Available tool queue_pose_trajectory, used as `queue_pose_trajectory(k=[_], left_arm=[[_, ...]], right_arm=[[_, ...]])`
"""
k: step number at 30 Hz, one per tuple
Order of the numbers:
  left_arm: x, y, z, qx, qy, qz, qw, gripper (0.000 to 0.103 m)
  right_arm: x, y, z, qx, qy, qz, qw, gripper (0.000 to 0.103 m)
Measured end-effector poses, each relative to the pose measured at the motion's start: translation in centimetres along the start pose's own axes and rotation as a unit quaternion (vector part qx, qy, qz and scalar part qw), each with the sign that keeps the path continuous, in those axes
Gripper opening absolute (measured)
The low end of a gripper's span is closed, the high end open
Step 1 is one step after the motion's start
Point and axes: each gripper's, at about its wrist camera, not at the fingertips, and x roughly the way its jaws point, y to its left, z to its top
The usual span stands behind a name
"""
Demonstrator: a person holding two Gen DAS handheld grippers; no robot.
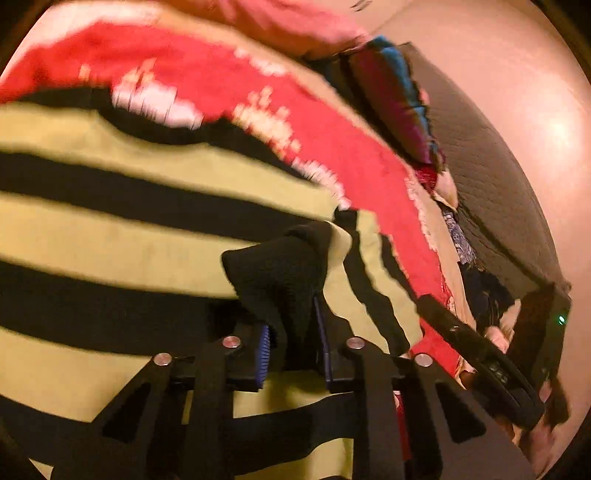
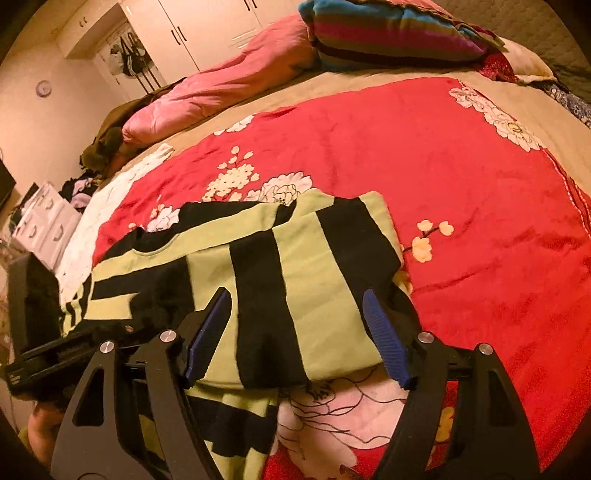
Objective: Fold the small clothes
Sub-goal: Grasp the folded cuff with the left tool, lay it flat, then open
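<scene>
A small sweater with yellow-green and black stripes (image 2: 295, 266) lies on the red flowered bedspread (image 2: 443, 177), one side folded over the body. My left gripper (image 1: 291, 332) is shut on the sweater's black ribbed cuff (image 1: 280, 266) and holds it just above the striped body (image 1: 110, 229). My right gripper (image 2: 295, 336) is open and empty, its blue pads (image 2: 384, 339) spread over the folded part of the sweater. The left gripper (image 2: 33, 354) also shows at the left edge of the right wrist view.
A pink quilt (image 2: 229, 77) and a striped pillow (image 2: 388, 33) lie at the head of the bed. White drawers (image 2: 44, 221) and wardrobes (image 2: 192, 29) stand beyond the bed. The right gripper (image 1: 491, 354) shows in the left wrist view.
</scene>
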Motion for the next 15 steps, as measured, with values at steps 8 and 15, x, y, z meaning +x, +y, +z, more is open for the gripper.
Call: queue_pose_trajectory(k=[8, 15], left_arm=[[-8.7, 1.0, 2.7, 0.042, -0.105, 0.069, 0.9912, 0.018], [-13.7, 5.6, 4.0, 0.024, -0.144, 0.156, 0.9769, 0.018]], right_arm=[[-1.6, 2.3, 0.3, -0.022, -0.029, 0.032, 0.999, 0.069], [-0.5, 5.7, -1.1, -0.060, -0.003, 0.061, 0.996, 0.069]])
